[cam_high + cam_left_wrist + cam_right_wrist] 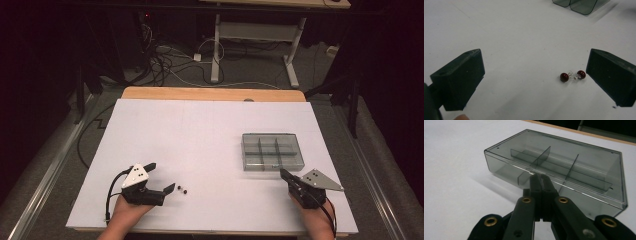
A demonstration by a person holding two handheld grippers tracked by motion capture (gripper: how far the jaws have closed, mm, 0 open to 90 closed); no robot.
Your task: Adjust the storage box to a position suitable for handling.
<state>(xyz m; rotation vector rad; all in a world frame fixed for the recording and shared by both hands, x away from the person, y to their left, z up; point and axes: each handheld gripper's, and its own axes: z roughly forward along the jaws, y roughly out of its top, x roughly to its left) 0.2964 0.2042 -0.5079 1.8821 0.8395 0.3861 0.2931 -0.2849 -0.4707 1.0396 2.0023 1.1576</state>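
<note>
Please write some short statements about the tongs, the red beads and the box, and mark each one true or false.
1. The left tongs are open. True.
2. The two red beads lie inside the grey compartment box. False: they lie on the white table, near one jaw of the left tongs.
3. The right tongs are closed, with their tips at the near edge of the box. True.
4. The left tongs hold one bead. False: both beads rest free on the table.
5. The box has dividers inside. True.
</note>
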